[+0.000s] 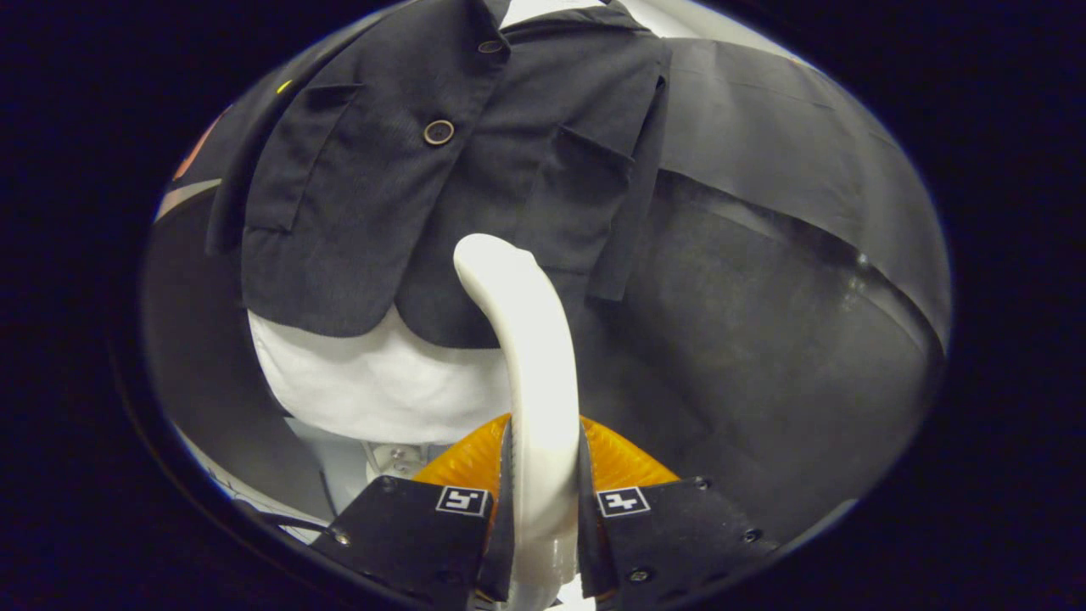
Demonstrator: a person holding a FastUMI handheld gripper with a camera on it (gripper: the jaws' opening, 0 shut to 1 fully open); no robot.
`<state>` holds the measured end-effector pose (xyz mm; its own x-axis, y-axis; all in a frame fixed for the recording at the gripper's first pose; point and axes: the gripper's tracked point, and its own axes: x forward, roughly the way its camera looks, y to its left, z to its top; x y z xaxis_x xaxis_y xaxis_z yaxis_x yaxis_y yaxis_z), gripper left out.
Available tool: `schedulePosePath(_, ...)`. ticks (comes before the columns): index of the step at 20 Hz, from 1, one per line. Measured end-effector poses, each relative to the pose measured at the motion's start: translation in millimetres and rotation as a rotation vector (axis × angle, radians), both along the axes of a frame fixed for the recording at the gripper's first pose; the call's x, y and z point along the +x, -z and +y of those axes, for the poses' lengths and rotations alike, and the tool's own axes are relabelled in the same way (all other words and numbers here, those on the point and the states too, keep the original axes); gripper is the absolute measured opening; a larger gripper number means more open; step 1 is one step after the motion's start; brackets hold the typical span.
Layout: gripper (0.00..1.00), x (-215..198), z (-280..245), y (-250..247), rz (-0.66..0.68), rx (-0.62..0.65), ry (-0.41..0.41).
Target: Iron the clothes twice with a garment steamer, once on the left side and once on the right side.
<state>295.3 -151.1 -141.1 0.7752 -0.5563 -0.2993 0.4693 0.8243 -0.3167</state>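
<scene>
Hand-held gripper [543, 509] clamping steamer [526, 339] at jacket [441, 178] hem.

The gripper [543, 518] is showing two flat, angular finger plates at the bottom centre of the frame, each wearing a small square black-and-white marker near its inner top corner. Small round screws are dotting the plates' edges, and ribbed pads are lining their inner faces.

Steamer [530, 356]: base hidden between the fingers of the gripper [543, 509], head turned away, its face unseen. Jacket [441, 161]: collar and shoulders cut off above; lower right hem hidden behind the steamer. Mannequin [373, 382]: covered by the jacket, base partly hidden behind the fingers.
</scene>
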Motion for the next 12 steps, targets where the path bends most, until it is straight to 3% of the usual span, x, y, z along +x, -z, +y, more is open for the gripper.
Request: schedulePosePath(12, 0.34, 6.4, -0.8, 14.7, 0.038, 0.049, -0.1)
